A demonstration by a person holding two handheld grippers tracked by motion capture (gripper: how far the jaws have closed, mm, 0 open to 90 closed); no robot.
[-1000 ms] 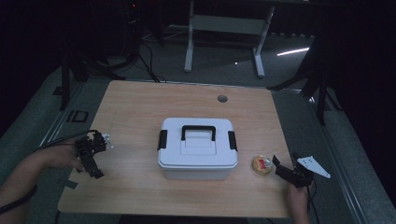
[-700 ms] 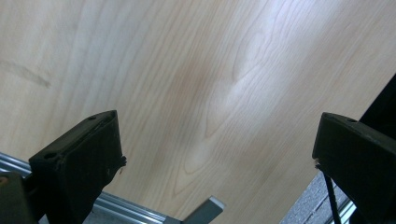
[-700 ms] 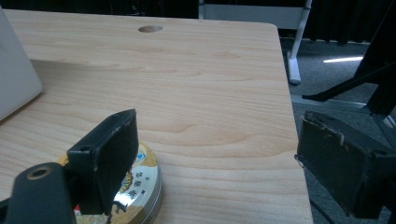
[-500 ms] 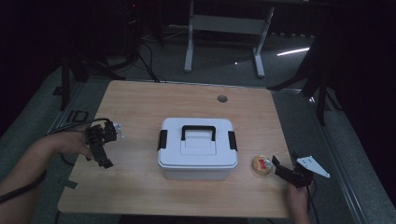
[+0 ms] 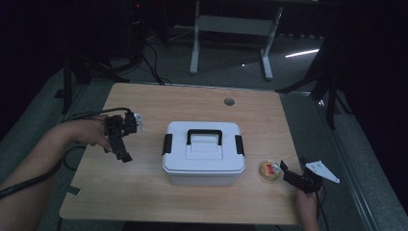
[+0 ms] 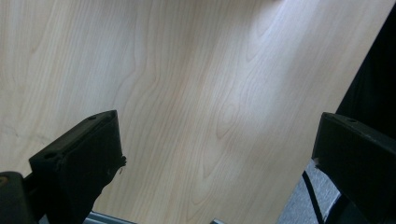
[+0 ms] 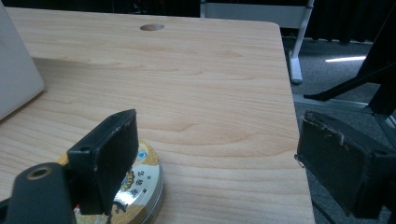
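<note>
I am holding my right gripper [image 5: 293, 175] low at the near right corner of the wooden table [image 5: 144, 202], its jaws spread wide and empty; just beside it, touching the table, is lying a small round gold tin [image 5: 270, 170] with a printed lid; in the right gripper view one black jaw is standing over the tin's [image 7: 140, 186] near edge while the other is hanging past the table's [image 7: 210, 70] side, so the tin is not sitting between them; closing now is likely to be nudging or flipping the tin rather than gripping it, and a push could be sliding it off the near edge. Beside the tin, mid-table, is standing a white lidded storage box [image 5: 203, 155] with a black handle and black side latches, lid on; a careless sweep could be knocking the tin against its wall. Farther left I am holding my left gripper [image 5: 121, 144] above bare wood [image 6: 187, 93], jaws released and wide apart, grasping nothing, well apart from the box.
</note>
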